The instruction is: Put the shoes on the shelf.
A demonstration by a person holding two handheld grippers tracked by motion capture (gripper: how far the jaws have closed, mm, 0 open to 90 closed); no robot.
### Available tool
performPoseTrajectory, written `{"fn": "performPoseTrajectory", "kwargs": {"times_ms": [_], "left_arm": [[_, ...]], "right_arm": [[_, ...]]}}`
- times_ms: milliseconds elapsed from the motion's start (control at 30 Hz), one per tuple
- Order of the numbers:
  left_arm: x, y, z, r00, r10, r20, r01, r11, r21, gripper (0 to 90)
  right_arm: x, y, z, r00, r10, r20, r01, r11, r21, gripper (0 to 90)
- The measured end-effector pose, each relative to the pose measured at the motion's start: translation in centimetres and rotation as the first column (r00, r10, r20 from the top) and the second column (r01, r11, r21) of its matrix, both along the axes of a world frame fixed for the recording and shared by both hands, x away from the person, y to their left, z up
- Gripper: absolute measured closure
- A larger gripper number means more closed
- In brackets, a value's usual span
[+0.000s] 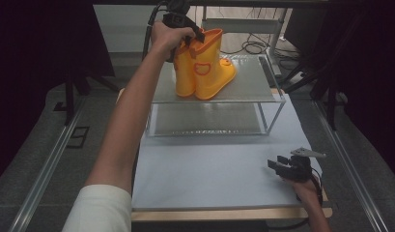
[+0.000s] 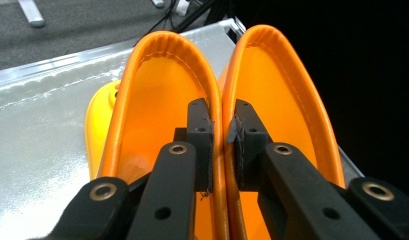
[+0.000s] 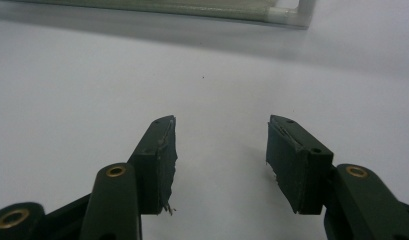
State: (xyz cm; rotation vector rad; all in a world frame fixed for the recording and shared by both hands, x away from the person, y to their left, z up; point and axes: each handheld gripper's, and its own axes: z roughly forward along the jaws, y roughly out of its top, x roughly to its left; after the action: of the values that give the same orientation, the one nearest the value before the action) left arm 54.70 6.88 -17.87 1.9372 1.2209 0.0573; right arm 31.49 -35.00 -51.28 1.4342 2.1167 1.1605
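Note:
A pair of yellow-orange rain boots [image 1: 202, 67] stands upright on the top plate of a metal-framed shelf [image 1: 253, 82]. My left gripper [image 1: 195, 38] reaches down onto the boot tops from above. In the left gripper view its jaws [image 2: 223, 130] straddle the two touching inner walls: one pad sits inside the left boot [image 2: 157, 100], the other inside the right boot [image 2: 287, 100], and both pads lie against the walls. My right gripper [image 1: 277, 165] rests low over the pale mat [image 1: 209, 169] at the front right, open, with nothing between its jaws [image 3: 221, 150].
The shelf has a lower plate under the top one and stands at the far end of the mat. Its near bottom edge [image 3: 192, 9] shows at the top of the right gripper view. Metal rails run along both sides of the table; cables lie on the floor behind.

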Motion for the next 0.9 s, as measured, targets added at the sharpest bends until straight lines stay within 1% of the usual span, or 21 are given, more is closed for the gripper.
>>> {"fn": "performPoseTrajectory", "kwargs": {"times_ms": [33,67,100,133,167,200,267,333,367,433,500,600,633,700,767,833,900], "left_arm": [[-0.1,0.2,0.1,0.9991,0.014,0.039,-0.014,0.9999,-0.009,74.4],[-0.1,0.4,0.4,0.9979,0.018,0.062,-0.016,0.9993,-0.035,68.4],[-0.1,0.5,0.6,0.9980,0.013,0.062,-0.010,0.9989,-0.046,58.5],[-0.2,0.5,0.8,0.9980,0.005,0.063,-0.004,0.9997,-0.024,51.8],[-0.4,0.5,0.9,0.9973,0.002,0.073,-0.002,1.0000,-0.006,50.9],[-0.6,0.5,1.0,0.9972,-0.006,0.074,0.006,1.0000,-0.007,49.5],[-1.0,0.8,1.2,0.9957,-0.005,0.092,0.006,0.9999,-0.013,46.2],[-1.5,1.3,1.7,0.9938,-0.008,0.111,0.011,0.9994,-0.033,45.7],[-1.9,1.5,1.9,0.9924,-0.011,0.122,0.015,0.9994,-0.031,46.3],[-2.9,2.1,2.5,0.9909,-0.030,0.131,0.034,0.9990,-0.029,50.6],[-3.9,2.6,2.9,0.9875,-0.039,0.153,0.042,0.9989,-0.022,59.7],[-5.5,3.8,3.4,0.9870,-0.068,0.145,0.070,0.9976,-0.004,71.6],[-6.0,4.2,3.5,0.9869,-0.074,0.144,0.074,0.9973,0.006,74.3],[-7.1,5.1,3.4,0.9872,-0.078,0.139,0.075,0.9969,0.024,78.5],[-8.2,6.1,3.0,0.9873,-0.068,0.143,0.063,0.9974,0.035,81.6],[-9.2,7.1,2.2,0.9879,-0.066,0.141,0.062,0.9976,0.029,84.2],[-9.9,8.0,1.1,0.9898,-0.055,0.132,0.050,0.9979,0.041,85.8]], "right_arm": [[0.0,0.0,0.0,1.0000,0.000,0.000,0.000,1.0000,-0.001,45.8],[0.0,0.0,0.0,1.0000,0.000,-0.002,0.000,1.0000,-0.002,45.8],[0.0,0.1,-0.1,1.0000,0.001,-0.005,-0.001,1.0000,0.000,45.8],[0.0,0.1,-0.1,1.0000,0.001,-0.007,-0.001,1.0000,0.000,45.8],[0.0,0.2,-0.2,1.0000,0.002,-0.007,-0.002,1.0000,-0.001,45.8],[0.0,0.2,-0.2,1.0000,0.000,-0.006,0.000,1.0000,0.001,45.8],[0.0,0.3,-0.2,1.0000,0.004,-0.008,-0.004,1.0000,-0.001,45.8],[0.0,0.3,-0.2,1.0000,0.006,-0.006,-0.006,1.0000,-0.004,45.8],[0.0,0.4,-0.3,1.0000,0.006,-0.007,-0.006,1.0000,-0.004,45.8],[0.0,0.3,-0.2,1.0000,0.004,-0.006,-0.004,1.0000,-0.001,45.8],[0.0,0.3,-0.2,1.0000,0.005,-0.006,-0.005,1.0000,-0.002,45.8],[-0.1,0.3,-0.2,1.0000,0.005,-0.008,-0.005,1.0000,-0.004,45.7],[-0.1,0.3,-0.2,1.0000,0.005,-0.008,-0.005,1.0000,-0.005,45.8],[-0.1,0.4,-0.1,1.0000,0.005,-0.005,-0.005,1.0000,-0.006,45.8],[-0.2,0.4,-0.1,1.0000,0.002,-0.003,-0.002,1.0000,-0.001,45.7],[-0.2,0.3,-0.1,1.0000,0.001,-0.005,-0.001,1.0000,0.002,45.7],[-0.1,0.3,-0.1,1.0000,0.001,-0.006,-0.001,1.0000,0.000,45.8]]}}
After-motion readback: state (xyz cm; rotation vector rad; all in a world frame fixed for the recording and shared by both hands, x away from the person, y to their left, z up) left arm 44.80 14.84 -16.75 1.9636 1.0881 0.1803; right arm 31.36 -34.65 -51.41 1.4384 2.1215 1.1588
